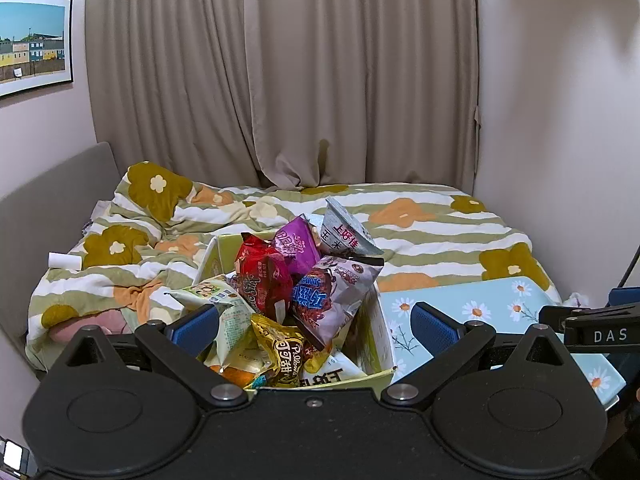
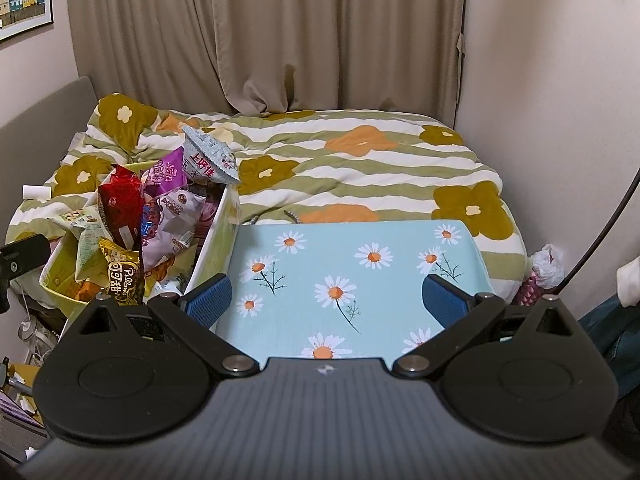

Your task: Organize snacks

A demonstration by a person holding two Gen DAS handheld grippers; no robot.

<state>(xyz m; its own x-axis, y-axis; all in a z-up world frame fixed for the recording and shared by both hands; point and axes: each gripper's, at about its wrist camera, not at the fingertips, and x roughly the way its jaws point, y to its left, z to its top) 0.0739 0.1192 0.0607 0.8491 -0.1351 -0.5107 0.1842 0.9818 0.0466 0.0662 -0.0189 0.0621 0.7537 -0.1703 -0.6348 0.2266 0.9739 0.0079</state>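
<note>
Blue-padded left hand-held gripper (image 1: pixel 314 326) and right hand-held gripper (image 2: pixel 326 294) gape wide, empty.

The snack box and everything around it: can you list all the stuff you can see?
box: one, yellow-green with white walls, on the bed's near edge, left of the board
snack bags: several, red, purple, gold, silver-grey and pale green, heaped in the box and sticking out above it
board: one, light blue with daisies, flat beside the box
blanket: one, green and white stripes with orange and olive flowers, covering the bed
curtain: beige, behind the bed
picture: one, black frame, on the left wall
left gripper: black with blue pads, open over the box
right gripper: black with blue pads, open over the board
</note>
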